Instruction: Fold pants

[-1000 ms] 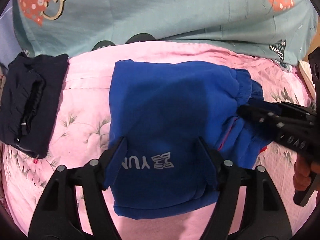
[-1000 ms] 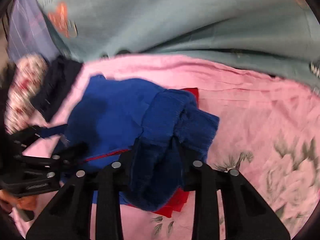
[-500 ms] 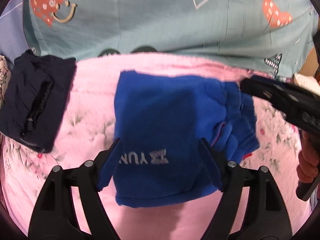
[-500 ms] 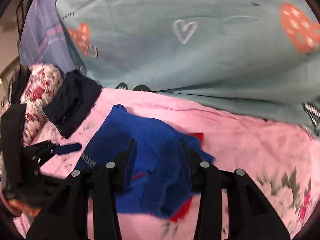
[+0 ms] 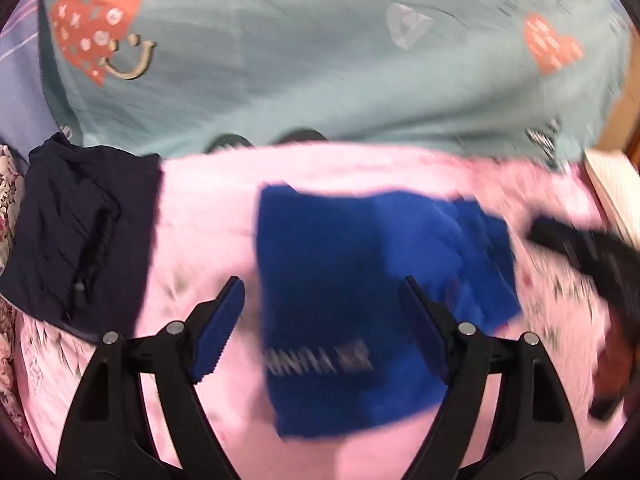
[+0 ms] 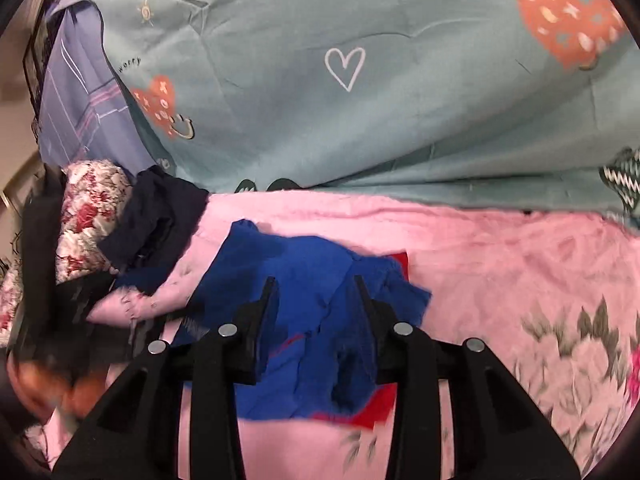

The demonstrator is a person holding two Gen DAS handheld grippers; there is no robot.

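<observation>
While the folded pants (image 5: 352,304) lie on the bed (image 5: 208,208), both grippers, left (image 5: 320,328) and right (image 6: 314,320), hover with fingers spread, empty; next likely a final tidy or setting aside.

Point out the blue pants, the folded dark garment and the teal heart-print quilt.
blue pants (image 5: 344,264): left wrist view, on the flat folded panel above the lettering.
dark garment (image 5: 80,232): left wrist view, on its middle, beside the drawstring.
teal quilt (image 6: 400,128): right wrist view, on plain cloth below the outlined heart.
</observation>
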